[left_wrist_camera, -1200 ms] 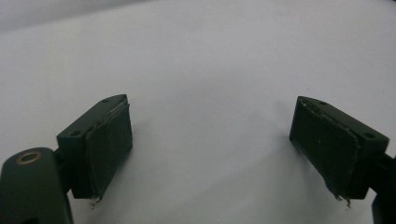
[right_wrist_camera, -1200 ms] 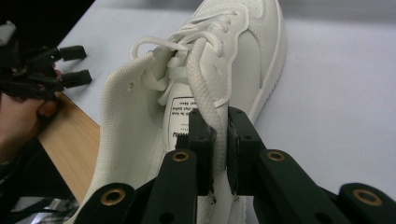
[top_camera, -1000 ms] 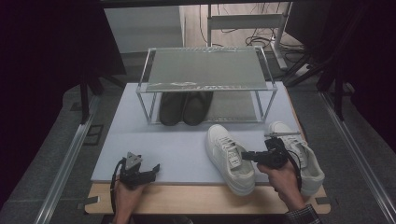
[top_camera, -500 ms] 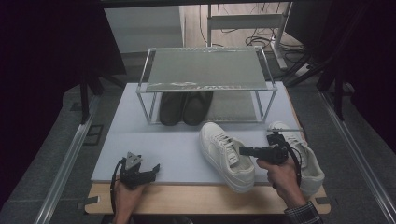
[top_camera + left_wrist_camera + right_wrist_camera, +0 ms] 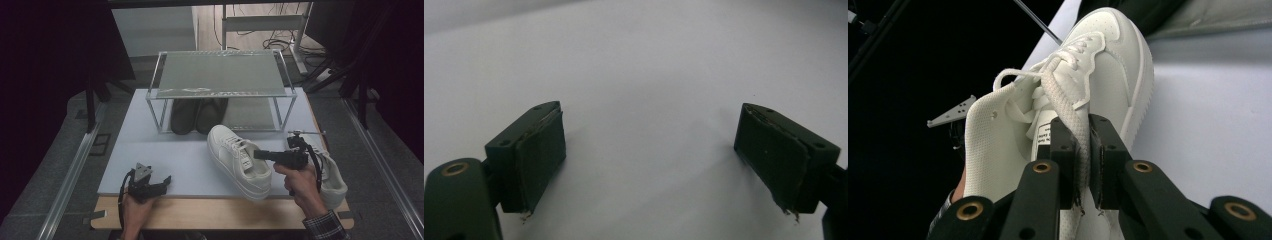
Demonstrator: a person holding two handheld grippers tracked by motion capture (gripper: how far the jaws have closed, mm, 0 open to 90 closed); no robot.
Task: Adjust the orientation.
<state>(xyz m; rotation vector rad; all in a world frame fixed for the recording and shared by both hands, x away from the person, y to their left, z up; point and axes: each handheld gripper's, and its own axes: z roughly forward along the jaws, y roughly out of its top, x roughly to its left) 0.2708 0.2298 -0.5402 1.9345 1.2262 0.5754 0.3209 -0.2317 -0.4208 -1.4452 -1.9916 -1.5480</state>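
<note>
Bench point(image 5: 165, 165) work runs from my left gripper point(image 5: 162, 181) across to my right one. The left gripper rests near the front edge, its jaws spread wide over bare white surface with nothing between them. Further right, beyond it, a clear rack point(image 5: 220, 75) stands with a pair of dark shoes point(image 5: 197, 115) under its shelf. In front of the rack lies a white sneaker point(image 5: 235, 160), toe toward the rack, heel toward me. My right gripper point(image 5: 257, 154) has its jaws pinched nearly together on that sneaker's tongue and lace point(image 5: 1068, 120), so I judge this the gripping-and-moving step. Its mate, the second white sneaker point(image 5: 332, 175), sits just beside my right hand, partly behind it. The held sneaker looks clean, with a perforated toe and loose laces; its soft tongue may stretch, so next I should lift slowly and keep it level toward the rack.
</note>
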